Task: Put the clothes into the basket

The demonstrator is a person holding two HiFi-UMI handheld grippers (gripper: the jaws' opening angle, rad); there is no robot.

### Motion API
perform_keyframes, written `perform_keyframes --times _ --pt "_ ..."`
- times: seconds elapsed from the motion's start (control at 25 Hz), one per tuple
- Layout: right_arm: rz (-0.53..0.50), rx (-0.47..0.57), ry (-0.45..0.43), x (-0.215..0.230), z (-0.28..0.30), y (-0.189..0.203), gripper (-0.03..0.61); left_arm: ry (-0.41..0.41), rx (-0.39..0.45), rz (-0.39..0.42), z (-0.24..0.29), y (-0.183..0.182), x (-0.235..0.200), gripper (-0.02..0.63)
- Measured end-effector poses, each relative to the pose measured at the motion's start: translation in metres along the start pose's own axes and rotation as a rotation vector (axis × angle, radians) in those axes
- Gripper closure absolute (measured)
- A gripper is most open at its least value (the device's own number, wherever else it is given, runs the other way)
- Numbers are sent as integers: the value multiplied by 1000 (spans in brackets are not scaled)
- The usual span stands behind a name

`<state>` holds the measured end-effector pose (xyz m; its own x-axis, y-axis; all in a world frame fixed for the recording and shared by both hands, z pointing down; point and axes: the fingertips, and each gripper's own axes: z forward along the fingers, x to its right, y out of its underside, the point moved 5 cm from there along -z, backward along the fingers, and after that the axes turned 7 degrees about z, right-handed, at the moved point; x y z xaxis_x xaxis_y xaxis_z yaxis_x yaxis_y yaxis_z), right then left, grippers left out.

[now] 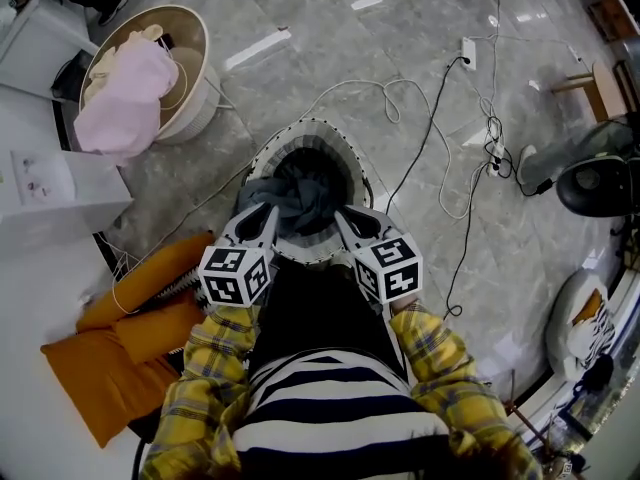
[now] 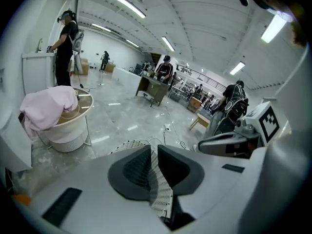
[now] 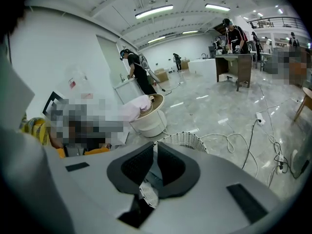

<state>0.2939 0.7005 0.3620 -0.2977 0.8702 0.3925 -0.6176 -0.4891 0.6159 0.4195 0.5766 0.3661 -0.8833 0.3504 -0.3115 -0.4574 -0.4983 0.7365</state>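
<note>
Clothes [image 1: 303,193], a dark grey bundle, sit down inside the basket [image 1: 330,133], just past the tips of both grippers and between them. The basket is round with a white mesh wall, and it stands on the grey stone floor [image 1: 330,38] right in front of the person.

The left gripper [image 1: 266,214] reaches over the basket's near rim with its jaws drawn together. Only a thin wedge of white mesh shows through the slit behind the tips, and I can't tell whether they pinch it. The right gripper [image 1: 343,216] sits beside it at the same rim, jaws likewise closed to a narrow slit, with mesh and a bit of grey cloth showing through.

Well off to the left gripper's outer side stands a pale tub [image 1: 195,43] with a pink garment [image 1: 128,93] draped over its edge. An orange cushion [image 1: 110,358] lies behind and left of that gripper. White and black cables [image 1: 440,118] trail across the floor beyond the right gripper.
</note>
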Motion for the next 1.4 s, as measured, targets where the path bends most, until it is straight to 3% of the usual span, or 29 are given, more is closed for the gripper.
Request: perform_keyframes --times 0.64,1.4 --pt "65 100 -27 -16 -41 -12 548 33 103 -23 -41 -30 34 571" --pt "87 111 -34 -25 -57 -13 552 7 108 -16 -60 -24 39 571"
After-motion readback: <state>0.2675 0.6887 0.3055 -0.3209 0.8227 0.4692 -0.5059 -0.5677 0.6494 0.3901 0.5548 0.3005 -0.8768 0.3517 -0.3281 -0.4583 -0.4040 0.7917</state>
